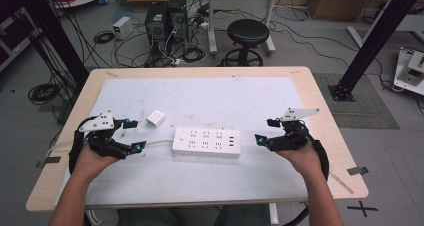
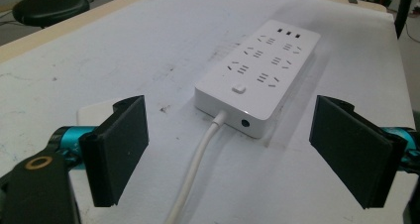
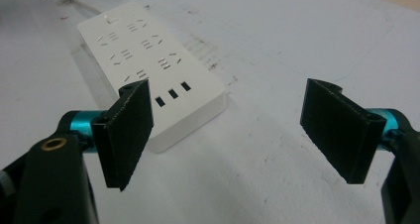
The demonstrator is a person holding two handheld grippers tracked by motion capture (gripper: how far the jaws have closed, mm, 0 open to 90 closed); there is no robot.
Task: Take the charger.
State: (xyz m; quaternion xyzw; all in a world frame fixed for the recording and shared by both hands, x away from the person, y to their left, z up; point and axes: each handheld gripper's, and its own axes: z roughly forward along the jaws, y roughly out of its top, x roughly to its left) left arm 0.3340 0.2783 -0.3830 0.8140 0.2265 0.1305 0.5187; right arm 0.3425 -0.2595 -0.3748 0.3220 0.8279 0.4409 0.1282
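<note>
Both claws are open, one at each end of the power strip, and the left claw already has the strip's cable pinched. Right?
Not quite. The left claw is open with the cable lying between its jaws, untouched, as the left gripper view shows. The right claw is open too, at the other end of the power strip.

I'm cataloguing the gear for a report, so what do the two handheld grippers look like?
Both the left gripper and right gripper have black bodies, teal joints at flat black rectangular pads, a grey three-cornered plate on top and a black trailing cable. Forearms are unsleeved.

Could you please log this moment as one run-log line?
left gripper: open, empty | right gripper: open, empty | power strip: flat between them, untouched | adapter: behind strip
</note>
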